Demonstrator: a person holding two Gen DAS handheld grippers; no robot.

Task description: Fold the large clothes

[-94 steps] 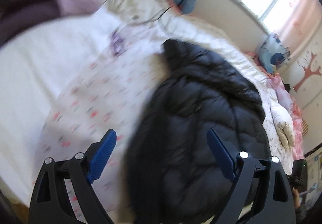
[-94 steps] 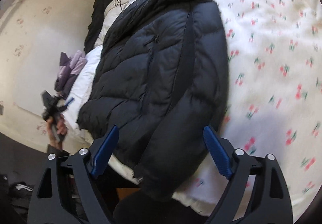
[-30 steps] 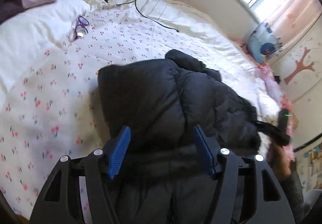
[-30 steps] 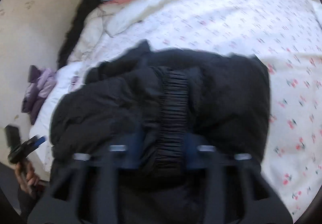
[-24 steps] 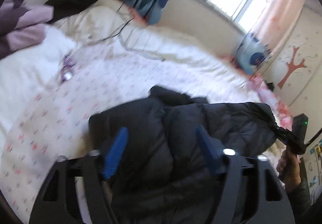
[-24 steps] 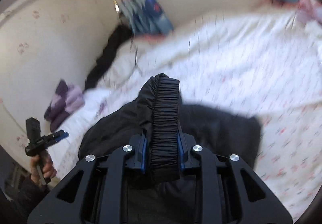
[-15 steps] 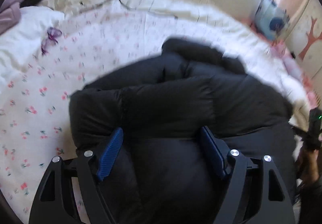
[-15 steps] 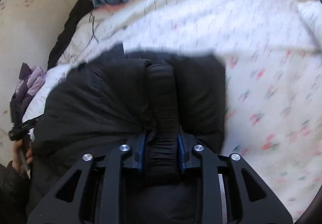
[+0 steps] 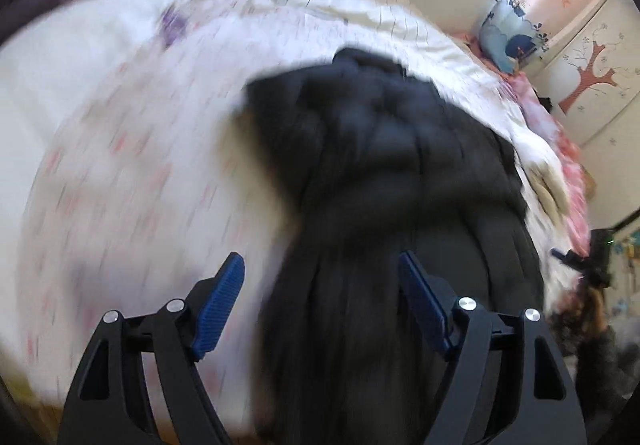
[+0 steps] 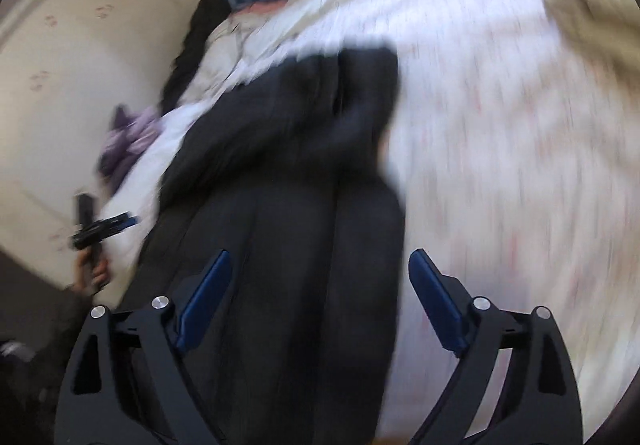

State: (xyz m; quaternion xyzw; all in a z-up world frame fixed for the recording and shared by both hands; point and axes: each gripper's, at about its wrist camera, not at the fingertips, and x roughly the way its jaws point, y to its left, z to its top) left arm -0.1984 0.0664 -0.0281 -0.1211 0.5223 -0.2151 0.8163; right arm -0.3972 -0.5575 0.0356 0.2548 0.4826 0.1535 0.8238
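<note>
Folding black puffer jacket (image 9: 400, 173) on the bed (image 9: 120, 185): right claw (image 10: 318, 281) jaws opening, nothing gripped; left claw (image 9: 320, 281) apart, empty. Next grab hem w/ both, keep edges level. Right view shows left claw (image 10: 104, 223) in hand; left view shows window side

black puffer jacket (image 9: 384, 181): 1 | bed sheet with red print (image 9: 132, 181): 1 | purple garment pile (image 10: 128, 141): 1 | blue cushion (image 9: 510, 37): 1 | two-finger grippers: 2 — left gripper (image 9: 320, 297), right gripper (image 10: 320, 293)
</note>
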